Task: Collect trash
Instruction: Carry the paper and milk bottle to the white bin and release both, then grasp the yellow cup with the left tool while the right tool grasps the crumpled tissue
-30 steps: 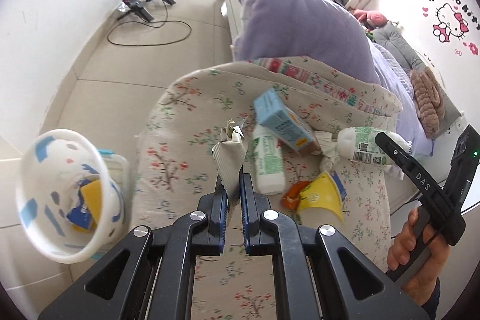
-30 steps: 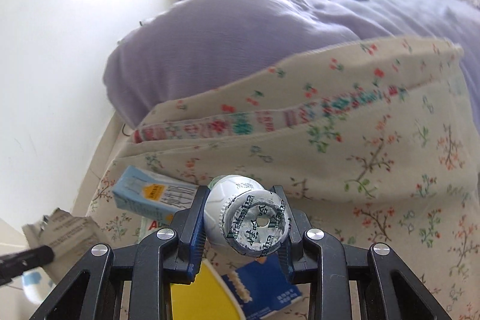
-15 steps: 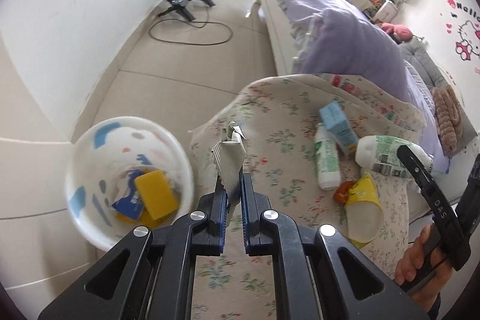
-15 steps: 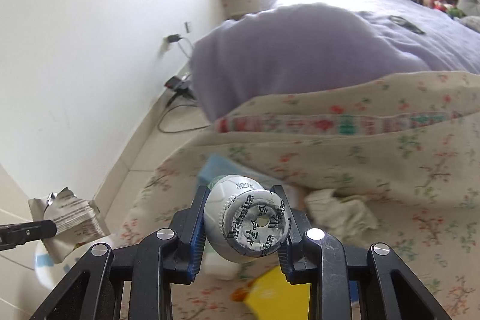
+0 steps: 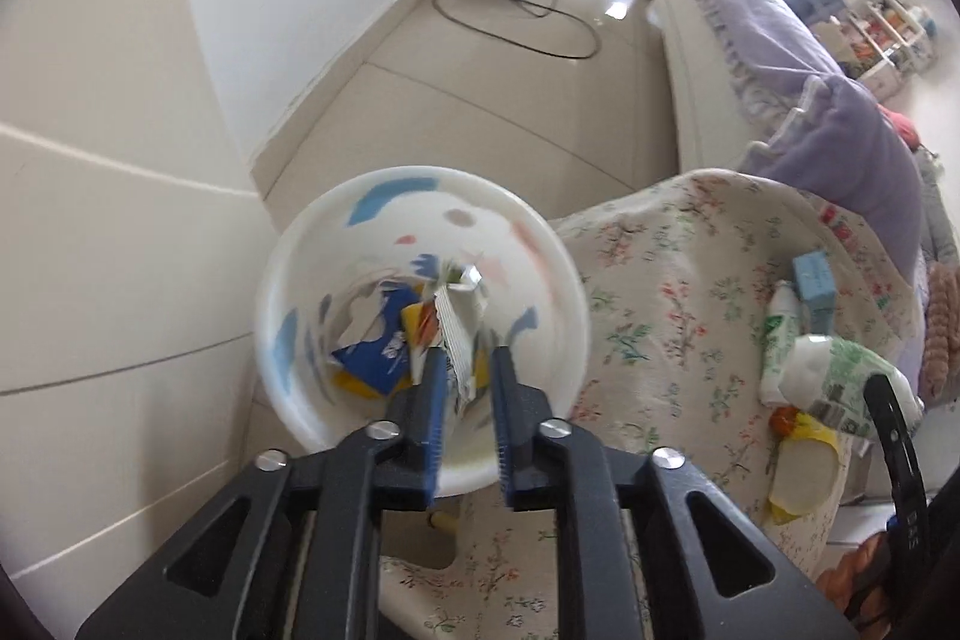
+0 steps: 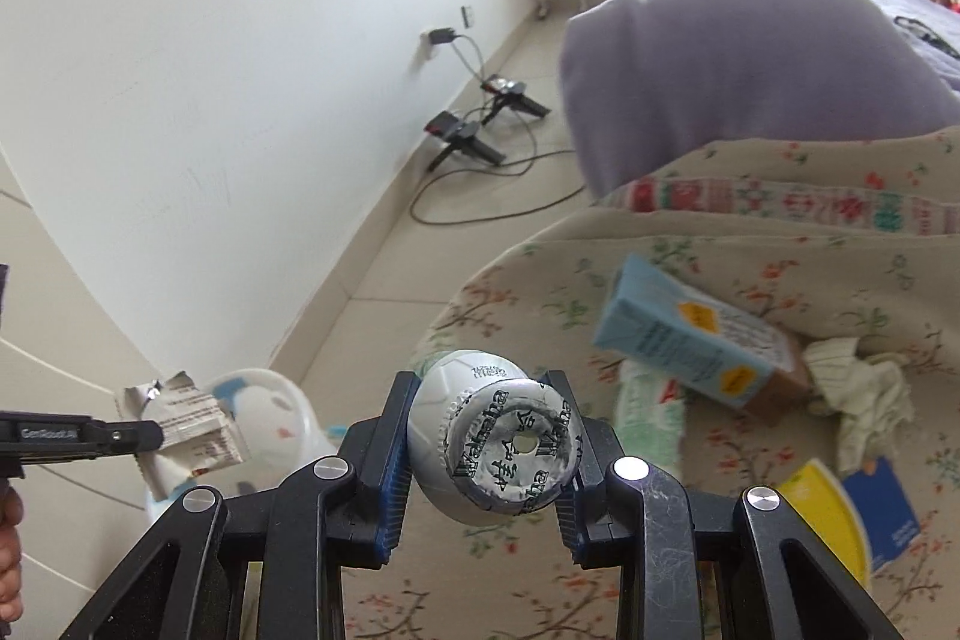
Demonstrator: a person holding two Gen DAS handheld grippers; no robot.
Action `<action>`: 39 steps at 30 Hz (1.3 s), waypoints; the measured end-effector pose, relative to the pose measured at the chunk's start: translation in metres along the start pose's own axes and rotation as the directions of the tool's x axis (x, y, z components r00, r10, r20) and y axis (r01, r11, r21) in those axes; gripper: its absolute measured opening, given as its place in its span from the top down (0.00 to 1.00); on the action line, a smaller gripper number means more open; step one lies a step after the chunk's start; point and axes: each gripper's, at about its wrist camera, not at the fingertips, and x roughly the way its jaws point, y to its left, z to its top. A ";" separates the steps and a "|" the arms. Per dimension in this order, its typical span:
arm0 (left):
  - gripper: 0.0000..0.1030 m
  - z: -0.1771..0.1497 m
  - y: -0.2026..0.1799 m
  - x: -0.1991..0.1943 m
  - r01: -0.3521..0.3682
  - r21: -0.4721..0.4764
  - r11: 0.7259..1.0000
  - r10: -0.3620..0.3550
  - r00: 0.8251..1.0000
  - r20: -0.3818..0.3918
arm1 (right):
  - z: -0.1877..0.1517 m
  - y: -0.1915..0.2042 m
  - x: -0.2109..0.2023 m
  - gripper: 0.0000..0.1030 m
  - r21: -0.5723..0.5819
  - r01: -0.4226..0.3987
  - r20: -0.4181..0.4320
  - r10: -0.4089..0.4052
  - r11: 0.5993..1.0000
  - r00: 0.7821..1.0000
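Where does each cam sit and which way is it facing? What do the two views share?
Left wrist: on the left gripper, looking down into the white bin on the floor beside the floral-covered bed; its jaws stand slightly apart around a wrapper; the right gripper's finger and hand show at lower right.
Right wrist: on the right gripper, facing along the bed toward the wall and floor; jaws clamp a white bottle; the left gripper shows at left edge.
Shared: bin, wrapper, bottle, blue carton, floor cable.
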 end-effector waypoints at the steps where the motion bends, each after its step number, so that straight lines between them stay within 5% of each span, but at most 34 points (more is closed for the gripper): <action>1: 0.66 0.000 0.002 -0.002 0.004 -0.010 1.000 -0.004 1.000 0.009 | -0.002 0.004 0.002 0.65 -0.006 -0.007 -0.005 0.007 1.000 1.000; 4: 0.58 0.002 0.005 -0.014 0.033 -0.023 0.999 -0.032 0.998 0.052 | -0.006 0.018 0.007 0.65 -0.021 -0.030 -0.018 0.030 0.999 0.999; 11: 0.57 0.003 0.022 -0.022 0.118 -0.126 0.985 -0.113 0.992 0.049 | -0.012 0.045 0.022 0.65 -0.016 -0.106 -0.056 0.105 0.994 0.993; 24: 0.57 0.004 0.029 -0.031 0.102 -0.143 0.984 -0.093 0.993 0.066 | -0.024 0.126 0.108 0.64 0.011 -0.217 -0.180 0.216 0.976 0.960; 26: 0.57 0.004 0.030 -0.031 0.102 -0.145 0.984 -0.094 0.993 0.065 | -0.028 0.134 0.121 0.52 0.009 -0.222 -0.227 0.219 0.975 0.949; 30: 0.57 0.003 0.020 -0.029 0.105 -0.116 0.988 -0.100 0.994 0.051 | -0.035 0.129 0.123 0.42 0.006 -0.205 -0.245 0.200 0.979 0.949; 39: 0.52 -0.007 -0.058 -0.016 0.145 0.039 0.989 -0.145 0.989 -0.012 | -0.024 0.049 0.053 0.41 0.002 -0.092 -0.251 0.089 0.996 0.964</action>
